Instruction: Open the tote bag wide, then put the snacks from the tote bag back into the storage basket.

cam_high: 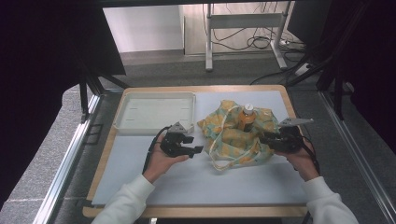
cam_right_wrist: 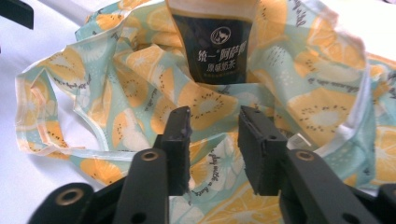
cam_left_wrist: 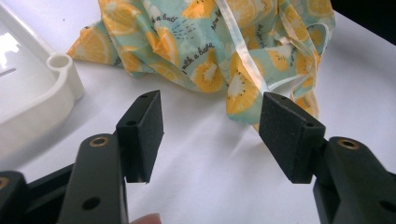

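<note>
A cloth bag (cam_high: 233, 140) printed with orange slices lies crumpled right of the table's middle. A bottle (cam_high: 246, 119) with an orange body and a white cap stands upright inside it. My left gripper (cam_high: 195, 144) sits just left of the bag with its jaws open and only bare table between them. In the left gripper view the gripper (cam_left_wrist: 210, 126) points at the bag (cam_left_wrist: 187, 46) and its pale strap (cam_left_wrist: 243, 60). My right gripper (cam_high: 262, 137) is at the bag's right side. Its jaws stand apart over the fabric (cam_right_wrist: 135, 84), below the bottle's dark label (cam_right_wrist: 215, 46), gripper (cam_right_wrist: 215, 140) open.
An empty white tray (cam_high: 192, 112) sits at the back left of the white mat (cam_high: 187, 182), close to my left gripper; its rounded corner (cam_left_wrist: 60, 65) is near the bag's edge. The wooden table edge (cam_high: 100, 172) frames the mat.
</note>
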Demonstrator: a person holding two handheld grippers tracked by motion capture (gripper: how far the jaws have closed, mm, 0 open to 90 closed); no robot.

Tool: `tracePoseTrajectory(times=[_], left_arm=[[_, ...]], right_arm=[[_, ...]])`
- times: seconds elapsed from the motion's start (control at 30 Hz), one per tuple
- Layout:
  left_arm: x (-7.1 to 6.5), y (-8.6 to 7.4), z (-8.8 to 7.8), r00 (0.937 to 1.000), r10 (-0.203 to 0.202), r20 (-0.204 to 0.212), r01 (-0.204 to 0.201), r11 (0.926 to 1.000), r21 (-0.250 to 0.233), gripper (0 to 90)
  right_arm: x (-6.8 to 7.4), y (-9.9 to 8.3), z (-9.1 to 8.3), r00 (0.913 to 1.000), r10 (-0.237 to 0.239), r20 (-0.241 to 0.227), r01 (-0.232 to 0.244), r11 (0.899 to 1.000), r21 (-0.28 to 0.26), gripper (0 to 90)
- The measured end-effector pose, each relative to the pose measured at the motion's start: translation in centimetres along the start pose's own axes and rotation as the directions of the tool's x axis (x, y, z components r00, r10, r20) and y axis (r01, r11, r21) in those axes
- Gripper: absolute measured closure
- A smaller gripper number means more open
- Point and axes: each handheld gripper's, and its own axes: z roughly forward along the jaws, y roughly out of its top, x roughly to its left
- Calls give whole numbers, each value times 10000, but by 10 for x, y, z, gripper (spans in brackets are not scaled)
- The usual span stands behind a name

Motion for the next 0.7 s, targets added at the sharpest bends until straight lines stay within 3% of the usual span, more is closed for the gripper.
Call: tracePoseTrajectory(times=[0.23,0.7], left_arm=[[-2,-1,1,10000,38,-40,-38,10000,-16,332],[2,-5,6,9998,60,-197,-56,9998,167,311]], right_arm=[[-1,5,-9,9995,65,325,-54,9994,-333,465],[3,21,-17,9990,-188,408,205,9990,-395,370]])
